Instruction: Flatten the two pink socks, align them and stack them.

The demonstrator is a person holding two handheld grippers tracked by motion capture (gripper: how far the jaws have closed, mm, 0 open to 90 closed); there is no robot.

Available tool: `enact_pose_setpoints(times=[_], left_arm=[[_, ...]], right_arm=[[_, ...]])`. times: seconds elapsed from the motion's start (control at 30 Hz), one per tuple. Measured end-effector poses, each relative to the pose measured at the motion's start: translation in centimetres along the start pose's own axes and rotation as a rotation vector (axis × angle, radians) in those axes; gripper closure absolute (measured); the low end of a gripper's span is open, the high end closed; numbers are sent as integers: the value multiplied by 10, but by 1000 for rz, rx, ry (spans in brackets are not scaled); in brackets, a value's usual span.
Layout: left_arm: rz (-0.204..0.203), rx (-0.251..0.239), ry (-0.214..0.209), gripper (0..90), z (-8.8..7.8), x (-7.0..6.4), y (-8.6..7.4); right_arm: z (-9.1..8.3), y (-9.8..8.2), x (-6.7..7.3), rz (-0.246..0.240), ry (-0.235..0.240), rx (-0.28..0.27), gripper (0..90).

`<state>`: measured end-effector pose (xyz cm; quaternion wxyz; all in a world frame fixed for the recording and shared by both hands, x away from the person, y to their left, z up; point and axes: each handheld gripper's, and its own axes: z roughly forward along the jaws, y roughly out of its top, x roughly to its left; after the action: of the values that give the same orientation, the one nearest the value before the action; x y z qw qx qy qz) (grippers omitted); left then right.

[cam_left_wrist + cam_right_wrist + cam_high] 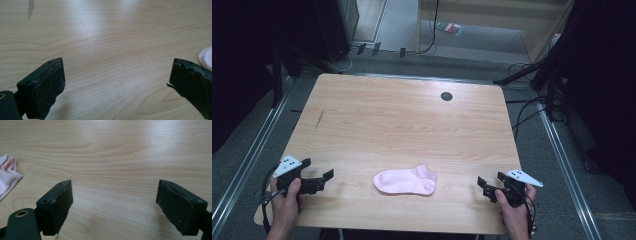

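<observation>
From up here I see a light wooden desk (402, 125) with rounded corners, a round dark grommet hole (446, 96) near its far right corner and a dark streak (319, 119) toward its left edge. Grey carpet (542, 165) surrounds it, metal rails (247, 160) flank both sides, and black cables (524, 117) trail off the right. Glare brightens the desk's grain; the room's sides are dark.

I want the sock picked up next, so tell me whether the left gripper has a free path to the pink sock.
Probably yes. The left gripper is open and apart from the pink sock, with bare table between them and nothing in the way.
</observation>
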<state>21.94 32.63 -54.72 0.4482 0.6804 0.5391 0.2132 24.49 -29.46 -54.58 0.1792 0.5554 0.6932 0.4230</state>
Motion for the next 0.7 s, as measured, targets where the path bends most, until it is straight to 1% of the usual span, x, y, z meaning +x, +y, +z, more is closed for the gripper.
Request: enact_pose_setpoints(times=[0.03,0.07,0.1,0.13,0.17,0.23,0.27,0.3,0.37,0.4,0.43,0.47,0.5,0.6,0.67,0.7], left_arm=[[0,0,0,3,0,0,0],[-6,-9,20,3,-4,6,0],[-6,-9,20,3,-4,6,0],[15,-3,52,3,-8,13,-1],[15,-4,63,3,-10,15,-2],[4,-1,73,3,-15,24,-4],[4,-1,73,3,-15,24,-4],[0,-9,90,3,-18,30,-5],[21,-8,127,3,-20,34,-6],[21,-8,127,3,-20,34,-6],[34,0,138,3,-21,35,-6],[34,2,139,3,-21,37,-6],[19,0,123,3,-20,38,-8],[16,4,117,3,-17,39,-7],[13,-1,115,3,-17,39,-7],[-3,-9,113,3,-18,40,-7]], right_arm=[[0,0,0,0,0,0,143],[-3,-1,-4,4,-5,-3,143],[-3,-1,-4,4,-5,-3,143],[-5,-2,-6,-10,-22,0,143],[-6,-3,-8,-17,-26,-1,144],[-9,-4,-10,-16,-28,-3,145],[-9,-4,-10,-16,-28,-3,145],[-11,-5,-14,-15,-31,-2,146],[-14,-7,-18,-3,-35,3,147],[-15,-7,-19,8,-37,1,148],[-15,-7,-19,8,-37,1,148],[-18,-8,-23,21,-37,-2,150],[-19,-9,-24,24,-42,-1,154],[-20,-9,-27,49,-40,-6,159],[-19,-9,-27,47,-43,-5,159],[-17,-9,-26,36,-48,3,159]])
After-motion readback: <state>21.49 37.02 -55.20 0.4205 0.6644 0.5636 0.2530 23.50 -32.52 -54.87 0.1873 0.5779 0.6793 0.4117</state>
